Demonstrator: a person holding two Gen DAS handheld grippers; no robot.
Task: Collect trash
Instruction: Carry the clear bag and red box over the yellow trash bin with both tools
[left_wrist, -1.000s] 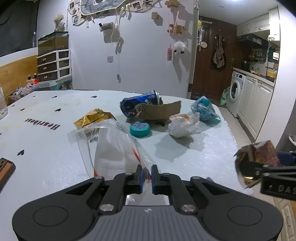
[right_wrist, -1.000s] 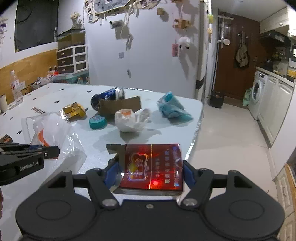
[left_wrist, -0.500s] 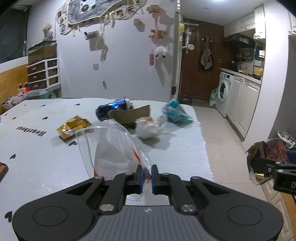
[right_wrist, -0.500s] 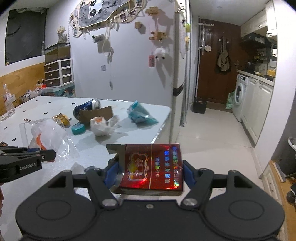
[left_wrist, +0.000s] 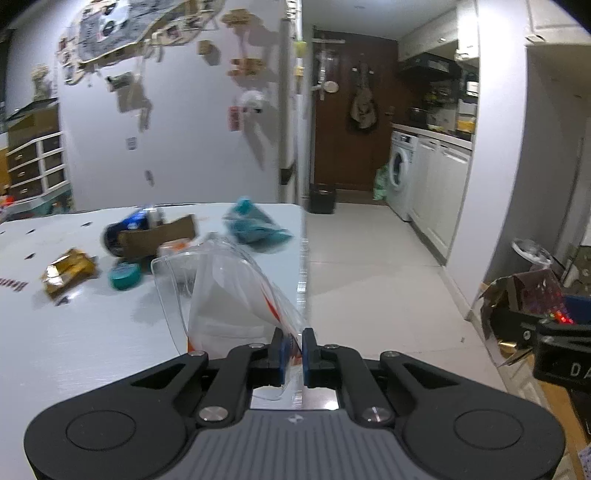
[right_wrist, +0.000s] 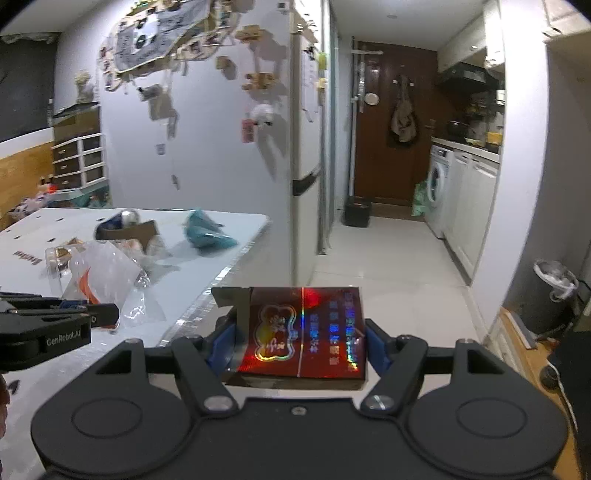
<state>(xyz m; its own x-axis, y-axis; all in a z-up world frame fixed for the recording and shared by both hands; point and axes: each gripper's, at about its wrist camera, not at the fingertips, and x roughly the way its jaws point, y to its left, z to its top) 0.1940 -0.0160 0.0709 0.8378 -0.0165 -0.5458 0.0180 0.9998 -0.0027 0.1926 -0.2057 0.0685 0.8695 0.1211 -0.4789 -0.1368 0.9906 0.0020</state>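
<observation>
Now the right gripper (right_wrist: 301, 338) clamps a red box (right_wrist: 306, 332) crosswise; the bin (right_wrist: 554, 288) lies ahead-right, nearer than the left gripper (left_wrist: 291, 345), pinching a clear bag (left_wrist: 225, 295).

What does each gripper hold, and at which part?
Left gripper: clear plastic bag, pinched at its near edge. Right gripper: red box, clamped across its two side edges.

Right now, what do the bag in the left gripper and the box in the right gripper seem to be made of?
Bag: thin clear plastic film, likely; the table shows through it, and it creases. Box: probably glossy printed cardboard; red faces with rainbow foil glints and a folded flap.
</observation>
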